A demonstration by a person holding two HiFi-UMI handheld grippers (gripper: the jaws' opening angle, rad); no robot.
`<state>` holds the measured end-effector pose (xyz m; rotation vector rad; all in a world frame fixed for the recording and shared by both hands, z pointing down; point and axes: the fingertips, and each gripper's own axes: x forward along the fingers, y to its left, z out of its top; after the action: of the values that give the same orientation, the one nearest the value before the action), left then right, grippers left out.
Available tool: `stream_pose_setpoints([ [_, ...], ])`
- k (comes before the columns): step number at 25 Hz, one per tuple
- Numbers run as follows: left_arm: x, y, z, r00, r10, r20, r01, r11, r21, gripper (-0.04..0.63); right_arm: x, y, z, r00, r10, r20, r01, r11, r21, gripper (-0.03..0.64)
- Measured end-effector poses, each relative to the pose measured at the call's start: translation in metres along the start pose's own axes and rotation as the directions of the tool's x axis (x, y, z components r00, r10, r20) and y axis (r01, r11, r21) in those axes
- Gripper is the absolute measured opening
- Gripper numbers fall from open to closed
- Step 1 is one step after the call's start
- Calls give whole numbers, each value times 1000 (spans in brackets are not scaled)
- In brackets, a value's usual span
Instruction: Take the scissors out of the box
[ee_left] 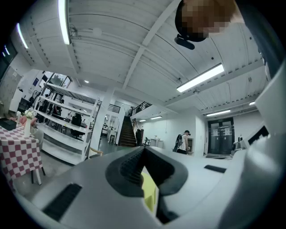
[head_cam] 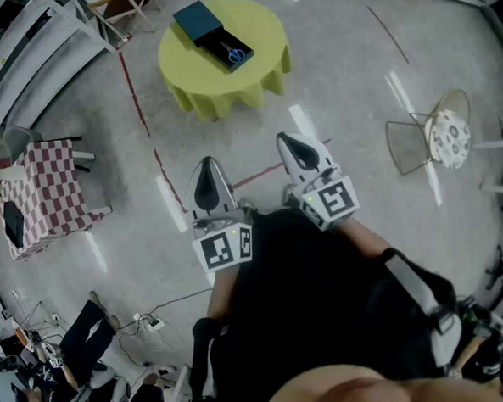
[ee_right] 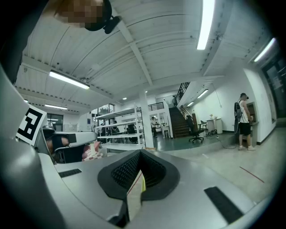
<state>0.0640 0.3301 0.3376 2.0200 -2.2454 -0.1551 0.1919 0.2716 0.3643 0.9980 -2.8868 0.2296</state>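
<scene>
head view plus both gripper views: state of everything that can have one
box: open, on the yellow table
scissors: lying in the box, not yet taken out
left gripper: shut, empty, far from the table
right gripper: shut, empty, far from the table

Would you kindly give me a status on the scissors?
Left gripper and right gripper shut, empty. Scissors in box on table, well ahead, untouched. Nothing seen in the way.

A round bench [head_cam: 259, 71] draped in a yellow-green cloth [head_cam: 196, 96] stands on the grey floor [head_cam: 355, 88]. A dark box [head_cam: 200, 22] lies on it, holding blue-handled scissors [head_cam: 237, 54].
</scene>
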Motion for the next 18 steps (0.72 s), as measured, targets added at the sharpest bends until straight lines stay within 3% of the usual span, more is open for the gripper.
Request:
stream_pose_setpoints([
  [13,-2,6,-4,1000,-11,1,11,1000,-2,-3,2,-1,0,1000,-6,28,5,999,41,-11],
  [18,-11,21,0,1000,-17,5,17,1000,11,-2,8,11,-3,1000,-16,24,16,1000,11,-11],
])
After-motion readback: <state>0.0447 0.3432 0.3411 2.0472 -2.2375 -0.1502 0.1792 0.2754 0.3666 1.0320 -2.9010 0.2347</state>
